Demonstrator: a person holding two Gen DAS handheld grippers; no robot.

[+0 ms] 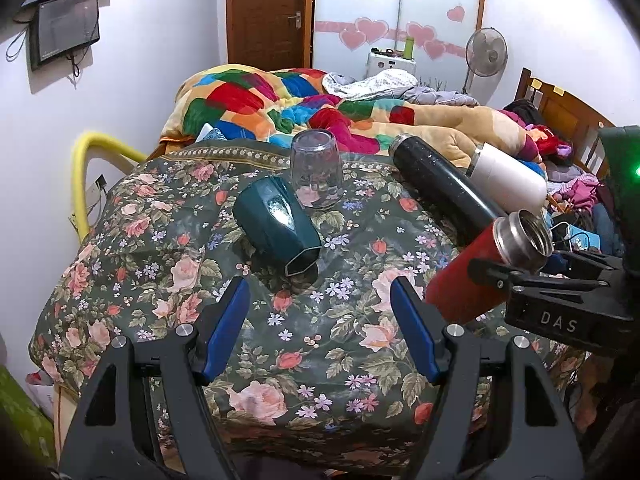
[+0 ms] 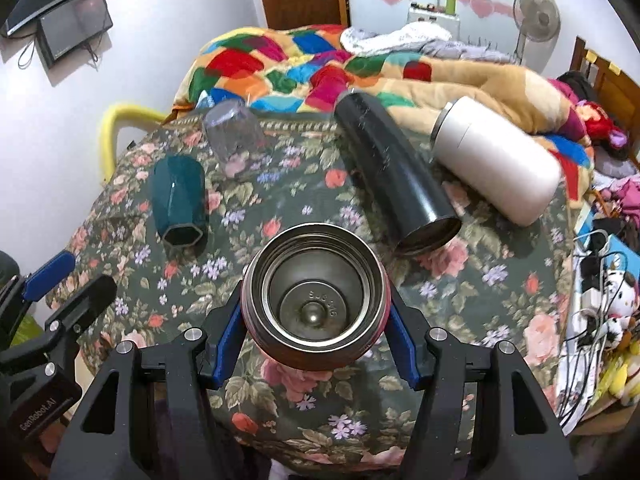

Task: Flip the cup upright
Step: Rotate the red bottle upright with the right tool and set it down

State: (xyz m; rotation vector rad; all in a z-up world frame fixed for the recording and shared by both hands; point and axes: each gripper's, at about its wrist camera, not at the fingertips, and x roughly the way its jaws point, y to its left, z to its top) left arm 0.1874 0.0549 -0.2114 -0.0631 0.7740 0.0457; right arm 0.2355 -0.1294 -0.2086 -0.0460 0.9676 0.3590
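Currently, my right gripper (image 2: 316,334) fingers are clamped on the red cup (image 2: 316,300), tilted with its steel mouth facing the camera, centre of the right wrist frame. My left gripper (image 1: 320,320) fingers are spread, holding nothing, above the floral desk (image 1: 280,360), with the green cup (image 1: 278,224) lying on its side beyond.

Bright, even room light; sharp centre, fisheye-bent dark corners.

Your floral-clothed surface (image 1: 320,360) carries a green cup (image 1: 276,224) and two flasks, black (image 1: 440,184) and white (image 1: 508,176), lying down, plus an inverted glass (image 1: 316,168).
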